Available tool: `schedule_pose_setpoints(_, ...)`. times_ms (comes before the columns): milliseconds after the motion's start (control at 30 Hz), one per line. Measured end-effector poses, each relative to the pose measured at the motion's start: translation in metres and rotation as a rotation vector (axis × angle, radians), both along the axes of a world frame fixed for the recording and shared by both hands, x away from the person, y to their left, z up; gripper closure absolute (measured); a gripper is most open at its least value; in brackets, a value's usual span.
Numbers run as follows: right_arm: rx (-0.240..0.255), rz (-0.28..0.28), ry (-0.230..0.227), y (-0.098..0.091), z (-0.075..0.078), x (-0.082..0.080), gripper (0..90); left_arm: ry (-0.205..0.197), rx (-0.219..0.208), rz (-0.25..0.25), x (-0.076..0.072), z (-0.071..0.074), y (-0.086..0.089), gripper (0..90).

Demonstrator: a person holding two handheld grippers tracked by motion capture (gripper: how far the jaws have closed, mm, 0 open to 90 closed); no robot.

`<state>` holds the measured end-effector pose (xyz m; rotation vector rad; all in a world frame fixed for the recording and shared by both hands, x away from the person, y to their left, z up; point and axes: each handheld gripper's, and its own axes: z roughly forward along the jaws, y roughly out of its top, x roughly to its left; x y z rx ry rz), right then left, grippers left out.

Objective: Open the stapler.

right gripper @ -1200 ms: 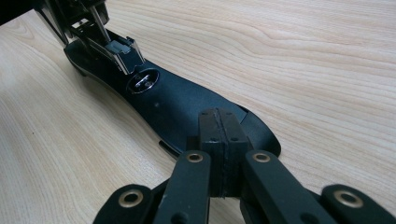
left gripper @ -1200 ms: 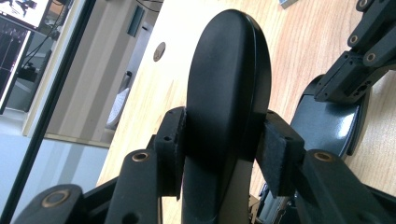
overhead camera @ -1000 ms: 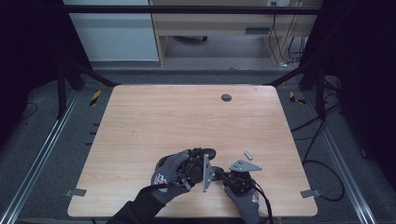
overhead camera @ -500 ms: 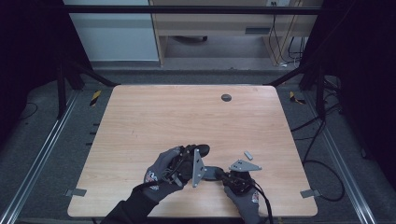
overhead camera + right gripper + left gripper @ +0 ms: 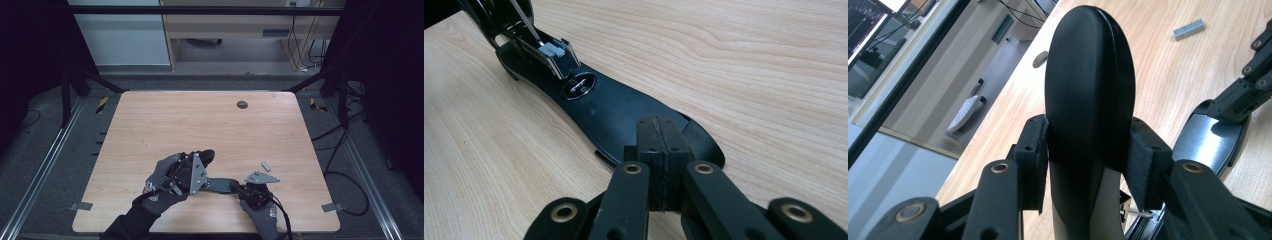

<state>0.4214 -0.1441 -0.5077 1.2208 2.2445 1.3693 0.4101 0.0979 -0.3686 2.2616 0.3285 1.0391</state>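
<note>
The left gripper (image 5: 197, 167) clamps the black top arm of a stapler (image 5: 1090, 95) between its pads, which press on both flanks of the rounded cap; the arm is swung up and away from the base, so the stapler stands open. Below the jaws, at the hinge end, the metal staple channel (image 5: 551, 52) lies exposed.

Ahead of the left jaws and to their right, the stapler's flat black base (image 5: 619, 112) rests on the wooden table (image 5: 200, 120). The right gripper (image 5: 659, 150) has its jaws clenched flat together with nothing between them, and their tip presses down on the front end of that base, pinning it to the tabletop.

Farther right, well apart from both jaws, a small grey strip of staples (image 5: 265, 165) lies loose on the wood.

Judging from this, opening the stapler is done. Left to do: fetch the strip, seat it in the channel, and swing the top arm shut.
</note>
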Motion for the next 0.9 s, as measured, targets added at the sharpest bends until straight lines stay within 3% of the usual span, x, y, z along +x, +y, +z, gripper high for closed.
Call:
schedule_pose_setpoints(100, 0.0, 0.0, 0.001, 0.0, 0.0, 0.0, 90.0, 0.007, -0.045, 0.005, 0.001, 0.002, 0.007, 56.7)
schedule_pose_setpoints(367, 0.0, 0.006, -0.001, 0.001, 0.0, 0.0, 90.0, 0.021, -0.097, 0.012, 0.001, 0.007, 0.021, 56.8)
schedule_pose_setpoints(900, 0.005, 0.009, 0.002, 0.002, 0.0, 0.0, 90.0, 0.056, -0.252, 0.032, 0.004, 0.013, 0.058, 56.9)
